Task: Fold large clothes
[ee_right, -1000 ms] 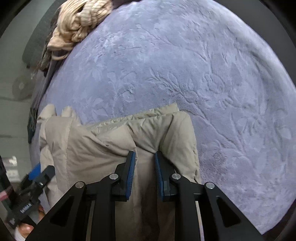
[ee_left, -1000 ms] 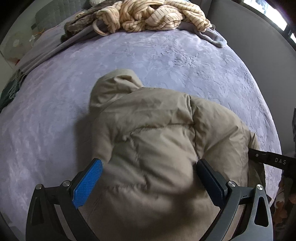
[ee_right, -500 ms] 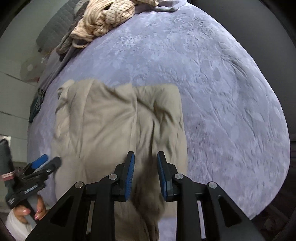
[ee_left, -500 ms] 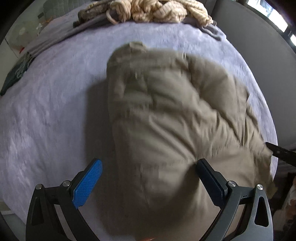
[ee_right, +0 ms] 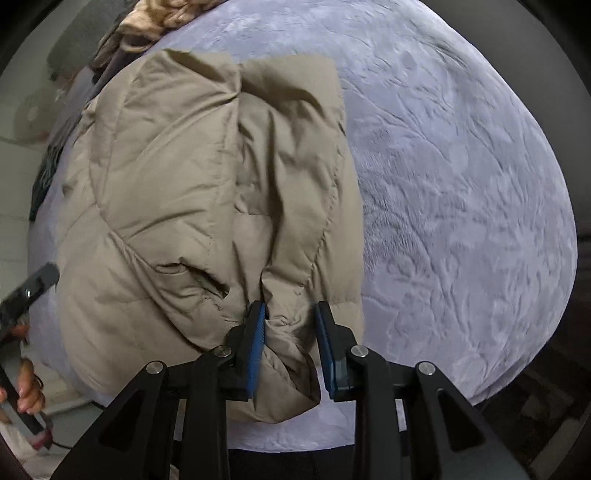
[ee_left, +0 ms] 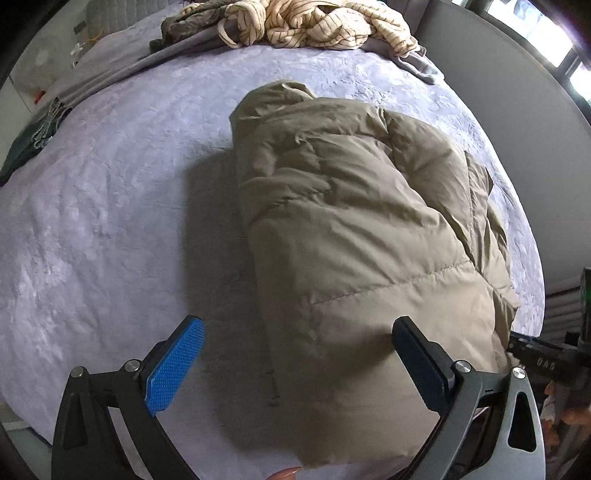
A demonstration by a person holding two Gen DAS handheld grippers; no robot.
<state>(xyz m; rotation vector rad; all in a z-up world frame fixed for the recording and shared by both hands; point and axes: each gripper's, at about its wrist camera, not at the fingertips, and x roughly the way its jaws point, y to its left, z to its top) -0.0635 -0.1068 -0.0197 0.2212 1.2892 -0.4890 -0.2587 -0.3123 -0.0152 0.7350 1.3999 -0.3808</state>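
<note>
A beige puffer jacket [ee_left: 354, 236] lies on the lilac bedspread [ee_left: 110, 206], hood at the far end, hem near me. My left gripper [ee_left: 295, 362] is open wide above the jacket's near hem and holds nothing. In the right wrist view the jacket [ee_right: 177, 192] fills the left half. My right gripper [ee_right: 290, 347] has its jaws partly apart with a bunched fold of the jacket's edge between them; the left pad touches the cloth, the right pad stands off it.
A heap of cream striped clothes [ee_left: 317, 26] and grey garments [ee_left: 177, 48] lies at the far end of the bed. A dark cloth [ee_left: 33, 136] hangs at the far left edge. The bed's right edge [ee_left: 532, 258] drops beside a grey wall.
The jacket was swung up and laid out flat along the bed. My right gripper's jaws have opened wider around the jacket edge. My left gripper stayed open.
</note>
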